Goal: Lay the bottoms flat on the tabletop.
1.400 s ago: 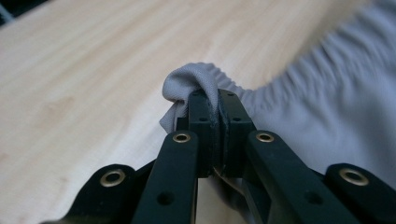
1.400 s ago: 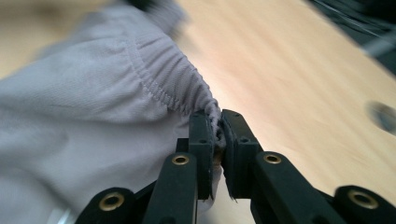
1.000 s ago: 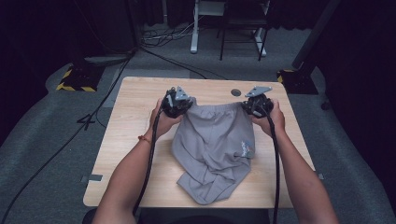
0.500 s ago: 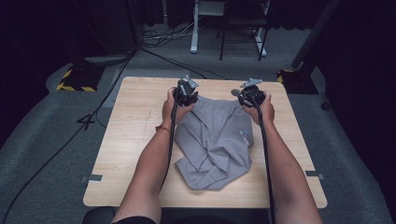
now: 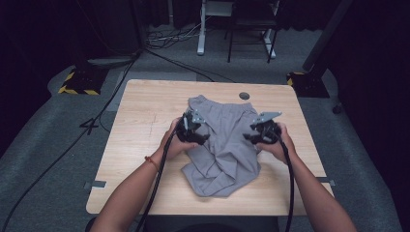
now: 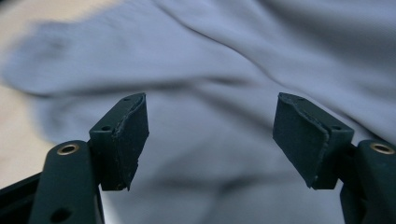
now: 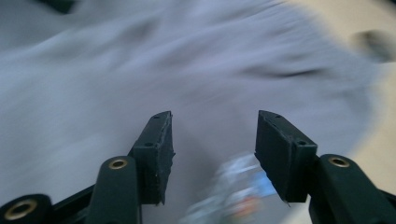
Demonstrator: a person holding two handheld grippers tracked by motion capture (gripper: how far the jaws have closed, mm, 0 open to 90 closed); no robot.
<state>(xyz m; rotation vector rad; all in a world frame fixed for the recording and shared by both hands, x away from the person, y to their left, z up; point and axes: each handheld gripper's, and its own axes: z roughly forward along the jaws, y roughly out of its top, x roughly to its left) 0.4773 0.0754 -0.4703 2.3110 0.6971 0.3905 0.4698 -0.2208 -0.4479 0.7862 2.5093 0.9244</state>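
Grey shorts (image 5: pixel 222 140) lie crumpled on the wooden table (image 5: pixel 140 145); left tongs (image 5: pixel 192 129) and right tongs (image 5: pixel 263 131) hover over them. Both gape apart, gripping nothing.

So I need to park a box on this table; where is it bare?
Bare wood lies left of the grey shorts toward the table edge, and along the far edge by the round hole. The middle is crowded: shorts, left gripper and right gripper.
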